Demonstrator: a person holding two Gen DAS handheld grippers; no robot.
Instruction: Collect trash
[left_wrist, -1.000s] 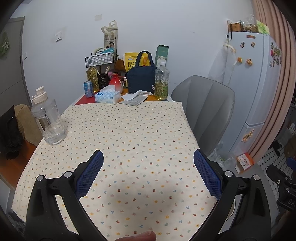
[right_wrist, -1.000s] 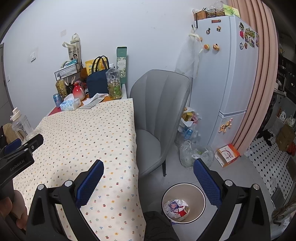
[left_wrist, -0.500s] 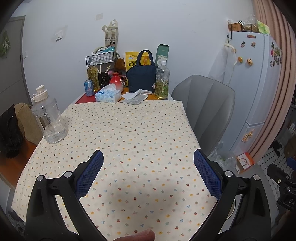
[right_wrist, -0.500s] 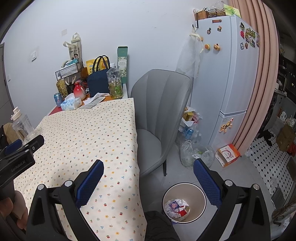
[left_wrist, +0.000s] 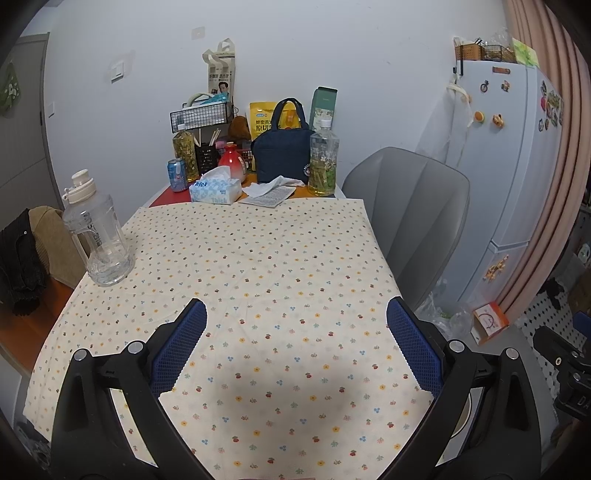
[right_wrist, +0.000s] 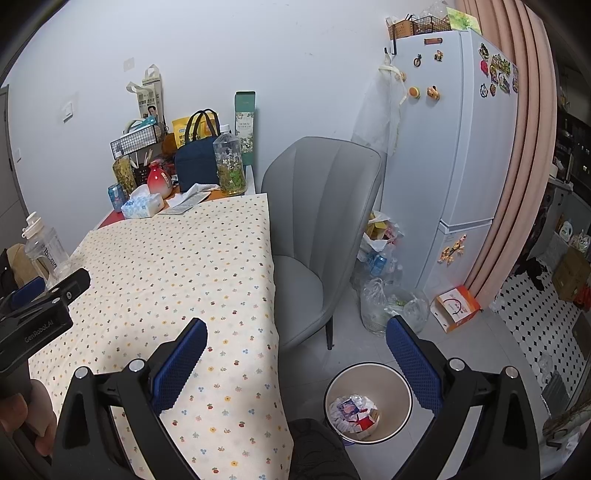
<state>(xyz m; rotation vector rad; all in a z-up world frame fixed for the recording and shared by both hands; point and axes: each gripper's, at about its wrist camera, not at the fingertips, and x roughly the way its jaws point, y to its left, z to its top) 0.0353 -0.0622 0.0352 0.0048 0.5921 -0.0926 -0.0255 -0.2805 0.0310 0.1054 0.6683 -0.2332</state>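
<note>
My left gripper (left_wrist: 295, 317) hangs open above the near part of a table with a flowered cloth (left_wrist: 258, 266), nothing between its blue pads. My right gripper (right_wrist: 295, 332) is open too, over the table's right edge and the floor. A round bin (right_wrist: 369, 398) holding paper and wrapper scraps stands on the floor below it. At the table's far end lie a crumpled white tissue (left_wrist: 271, 184) and a printed leaflet (left_wrist: 267, 197). A blue drink can (left_wrist: 177, 175) stands to their left. The left gripper's body (right_wrist: 40, 314) shows at the right wrist view's left edge.
A clear water jug (left_wrist: 98, 240) stands at the table's left edge. A tissue box (left_wrist: 216, 190), a navy bag (left_wrist: 282, 155) and a tea bottle (left_wrist: 323, 162) crowd the far end. A grey chair (right_wrist: 321, 229) sits right of the table; plastic bags (right_wrist: 388, 306) and a fridge (right_wrist: 454, 155) beyond.
Both views have drifted very slightly; the grippers stay open and hold nothing, and nothing on the table has moved.
</note>
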